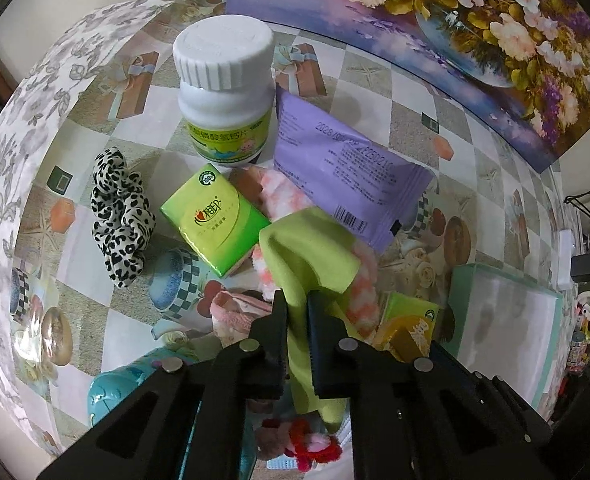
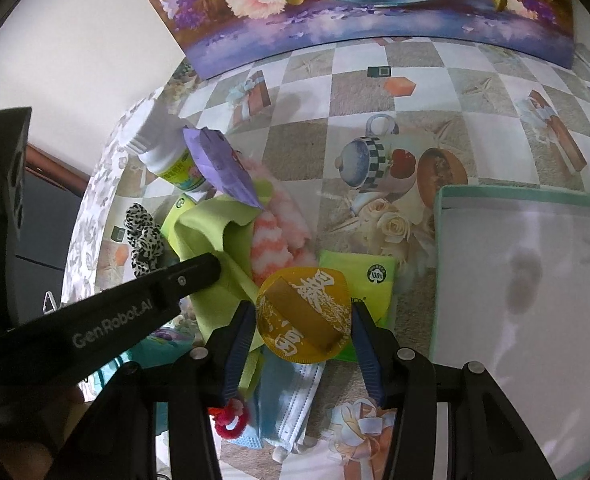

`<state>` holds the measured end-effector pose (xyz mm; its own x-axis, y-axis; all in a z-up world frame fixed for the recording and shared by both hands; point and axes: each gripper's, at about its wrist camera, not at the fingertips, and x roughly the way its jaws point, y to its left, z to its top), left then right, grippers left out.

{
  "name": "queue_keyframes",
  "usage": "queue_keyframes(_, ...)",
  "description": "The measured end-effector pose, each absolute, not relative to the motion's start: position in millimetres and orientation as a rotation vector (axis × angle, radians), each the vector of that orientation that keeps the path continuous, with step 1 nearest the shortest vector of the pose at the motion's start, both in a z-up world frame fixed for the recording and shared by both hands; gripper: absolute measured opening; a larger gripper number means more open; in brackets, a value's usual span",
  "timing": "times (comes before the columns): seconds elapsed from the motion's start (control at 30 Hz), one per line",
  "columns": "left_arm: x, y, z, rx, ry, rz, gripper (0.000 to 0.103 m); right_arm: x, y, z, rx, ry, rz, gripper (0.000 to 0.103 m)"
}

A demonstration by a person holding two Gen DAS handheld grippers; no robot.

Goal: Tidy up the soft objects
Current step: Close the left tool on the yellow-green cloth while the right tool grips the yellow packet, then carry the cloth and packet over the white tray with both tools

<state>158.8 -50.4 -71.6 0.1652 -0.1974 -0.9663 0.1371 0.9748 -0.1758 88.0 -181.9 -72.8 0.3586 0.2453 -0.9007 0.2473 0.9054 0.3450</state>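
Checked oilcloth printed with teapots, roses and gift boxes covers the table [image 1: 375, 80], which fills both views; a floral painting [image 1: 435, 20] leans along the upper edge of each frame. Left wrist view: the left gripper [image 1: 297, 300], lower centre, is clenched on a fold of the lime-green cloth [image 1: 311, 256], which passes between its black fingers and hangs below them. Beneath the cloth lies a pink-and-white fuzzy sock [image 1: 283, 196], partly covered at upper right by a purple sachet [image 1: 347, 176]. A white pill bottle [image 1: 225, 88] stands upright at upper centre, just behind a green tissue pack [image 1: 215, 224]. A leopard-print scrunchie [image 1: 121, 216] lies apart at centre left. A pink towel [image 1: 235, 312] shows just left of the gripper tips, and a red-and-pink fuzzy item [image 1: 307, 444] lies at the bottom edge. A mint-rimmed white box [image 1: 507, 320] occupies the lower right.

Right wrist view: the right gripper [image 2: 303, 312], lower centre, grasps a round yellow packet [image 2: 305, 316] with white characters, its blue-padded fingers pressing on the packet's left and right edges. A second green tissue pack [image 2: 371, 276] lies beneath the packet, and a blue face mask [image 2: 291, 404] lies below it. The left gripper enters from the lower left, its tip on the green cloth.
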Motion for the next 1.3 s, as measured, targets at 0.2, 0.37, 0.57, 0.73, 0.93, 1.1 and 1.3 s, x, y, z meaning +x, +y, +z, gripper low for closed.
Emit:
queue_keyframes(0.2, 156.7, -49.7, -64.9, -0.053, 1.369, -0.245, 0.008, 87.4, -182.6, -71.8, 0.471, 1.214, -0.004, 0.052)
queue_keyframes(0.37, 154.3, -46.4, -54.6, -0.062, 1.348, -0.256, 0.007, 86.2, -182.5, -65.9, 0.459, 1.202, -0.004, 0.052)
queue_keyframes(0.57, 151.2, -39.7, -29.8, -0.087, 1.287, -0.272, 0.007, 83.8, -182.3, -50.5, 0.440, 1.171, -0.004, 0.052)
queue_keyframes(0.73, 148.2, -33.0, -8.8, -0.111, 1.232, -0.285, 0.007, 79.7, -180.9, -33.1, 0.418, 1.135, -0.007, 0.052)
queue_keyframes(0.93, 143.3, -26.6, 18.0, -0.141, 1.160, -0.299, 0.007, 75.2, -180.0, -11.7, 0.398, 1.085, -0.008, 0.051)
queue_keyframes(1.1, 133.0, -20.2, 51.9, -0.158, 1.065, -0.322, 0.007, 68.1, -182.8, 11.7, 0.392, 1.025, -0.010, 0.051)
queue_keyframes(1.3, 118.2, -21.4, 85.2, -0.156, 0.972, -0.354, 0.007, 55.8, -189.5, 42.5, 0.379, 0.948, -0.030, 0.051)
